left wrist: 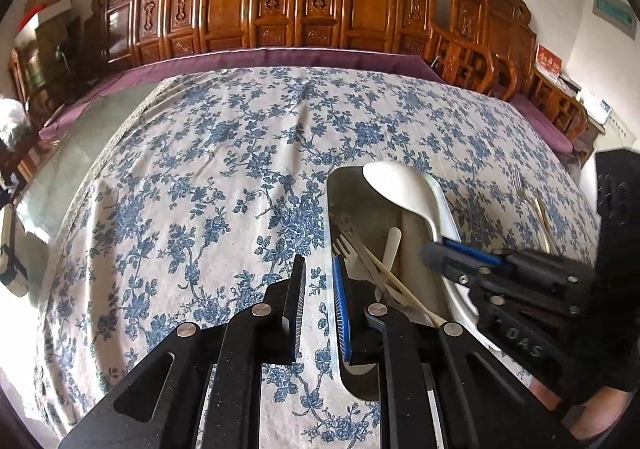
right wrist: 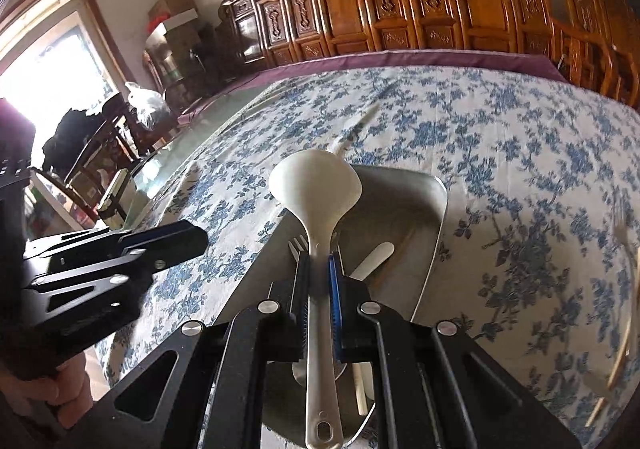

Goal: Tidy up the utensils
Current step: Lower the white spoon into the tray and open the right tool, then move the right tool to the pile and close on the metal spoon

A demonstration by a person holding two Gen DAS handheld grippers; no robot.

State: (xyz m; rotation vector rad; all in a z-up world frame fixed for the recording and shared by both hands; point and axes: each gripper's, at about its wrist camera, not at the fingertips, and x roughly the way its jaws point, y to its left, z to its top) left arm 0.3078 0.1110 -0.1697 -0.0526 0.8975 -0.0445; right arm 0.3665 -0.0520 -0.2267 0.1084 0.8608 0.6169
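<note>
Counting from the left, we find two tools. Our left tool (left wrist: 318,289) hovers over the blue-flowered cloth (left wrist: 200,189) of the counter, fingers parted with nothing between them, just beside the left rim of the one metal tray (left wrist: 340,185). Our right tool (right wrist: 319,281) is clenched on the handle of the single white ladle (right wrist: 316,185), whose bowl stands above the tray's far end.

Inside the tray, the left wrist view shows one pale fork (left wrist: 345,245), one flat white spatula-like piece (left wrist: 392,245) and at least one thin chopstick (left wrist: 394,281); their lower ends are hidden behind the left tool's fingers. On the cloth right of the tray lie one more fork (left wrist: 519,181) and a slim pale stick (left wrist: 544,221), blurred and cut off by the right tool. A long pale utensil (right wrist: 360,125) beyond the ladle is too faint to name.
</note>
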